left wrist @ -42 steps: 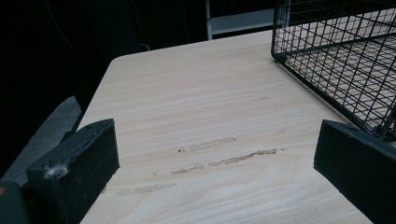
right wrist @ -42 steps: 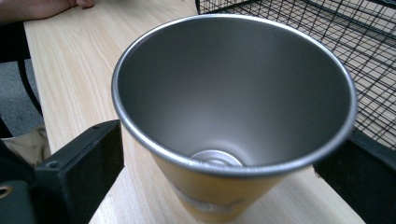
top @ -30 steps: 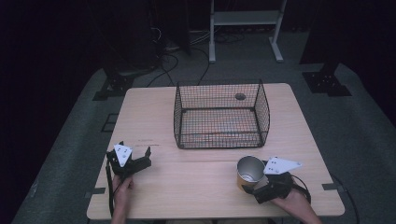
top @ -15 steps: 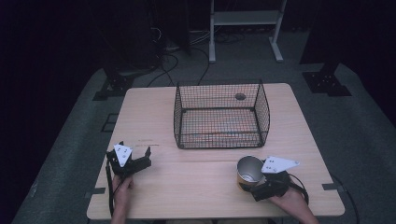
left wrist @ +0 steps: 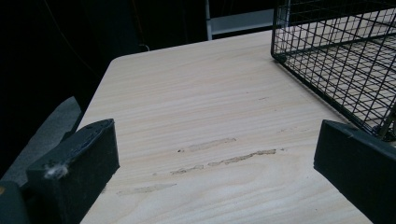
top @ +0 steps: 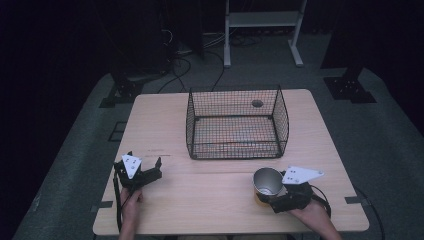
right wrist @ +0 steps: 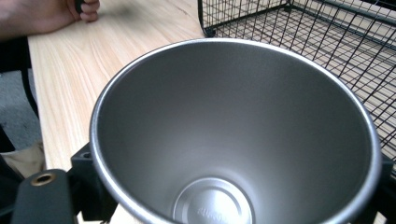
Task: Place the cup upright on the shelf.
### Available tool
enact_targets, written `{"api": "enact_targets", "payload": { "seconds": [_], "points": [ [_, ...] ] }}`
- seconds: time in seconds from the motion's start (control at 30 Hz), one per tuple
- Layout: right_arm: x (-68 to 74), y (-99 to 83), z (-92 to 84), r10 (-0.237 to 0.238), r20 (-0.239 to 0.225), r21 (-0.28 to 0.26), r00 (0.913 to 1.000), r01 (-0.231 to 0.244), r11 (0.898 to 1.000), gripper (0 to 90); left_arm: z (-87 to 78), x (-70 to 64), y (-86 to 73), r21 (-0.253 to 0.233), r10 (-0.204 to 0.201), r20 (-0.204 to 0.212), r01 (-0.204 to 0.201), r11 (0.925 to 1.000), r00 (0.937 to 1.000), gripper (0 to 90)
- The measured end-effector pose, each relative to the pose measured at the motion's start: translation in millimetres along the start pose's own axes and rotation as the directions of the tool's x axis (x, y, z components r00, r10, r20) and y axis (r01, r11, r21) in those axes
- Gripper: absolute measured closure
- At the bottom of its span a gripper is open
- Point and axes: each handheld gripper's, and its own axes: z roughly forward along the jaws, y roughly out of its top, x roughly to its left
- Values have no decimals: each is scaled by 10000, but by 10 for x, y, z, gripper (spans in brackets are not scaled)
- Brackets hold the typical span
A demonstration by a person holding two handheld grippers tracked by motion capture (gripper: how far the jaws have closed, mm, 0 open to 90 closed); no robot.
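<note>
Obstacle, centre-far: black wire mesh basket [top: 237,123], open-topped, standing on the pale wooden table [top: 165,125]; its walls block passage at table level, entry from above.
Obstacle, near right: shiny steel cup [top: 267,183], between the jaws of the right gripper [top: 274,194], just near of the basket's front wall; narrow gap between them.
Free room: bare tabletop left of the basket, and the near strip between the wide-apart left gripper [top: 138,170] and the cup.
</note>
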Motion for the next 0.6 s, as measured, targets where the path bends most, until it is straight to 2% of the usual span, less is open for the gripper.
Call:
{"api": "enact_targets", "payload": {
  "seconds": [0.2,0.37,0.6],
  "points": [
    [-36,97,-42,86,-47,-96,10000,-86,9999,135,0,0,0,-2,6,-1,-6,10000,10000,0],
    [-60,201,-62,189,-295,-246,9994,-196,9995,135,0,1,0,3,-6,1,6,10000,10000,0],
    [-99,425,-120,132,-451,-381,9989,-149,9992,135,-1,2,0,-16,-15,11,15,10000,10000,0]
  ]
}}
